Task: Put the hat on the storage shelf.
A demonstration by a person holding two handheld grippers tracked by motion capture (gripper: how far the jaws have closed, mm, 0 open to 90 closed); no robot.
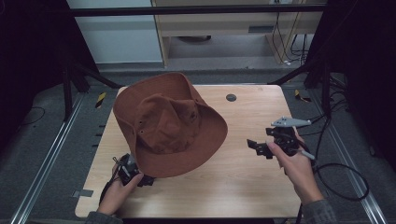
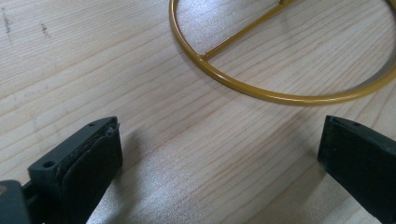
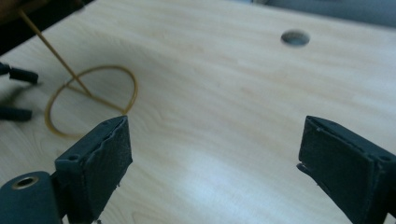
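High view: brown wide-brimmed hat (image 1: 170,125) at frame centre-left, perched over the wooden table (image 1: 252,186). Left gripper (image 1: 133,173) at the brim's lower edge, jaws apart, facing a gold wire stand ring (image 2: 261,91). Right gripper (image 1: 261,148) centre-right, jaws apart, holding nothing.

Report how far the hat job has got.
Looks done: the brown fabric brimmed hat sits over the gold wire stand with a round base on the wooden table. In hand: nothing; left claw and right claw are open. Left: probably just withdrawing.
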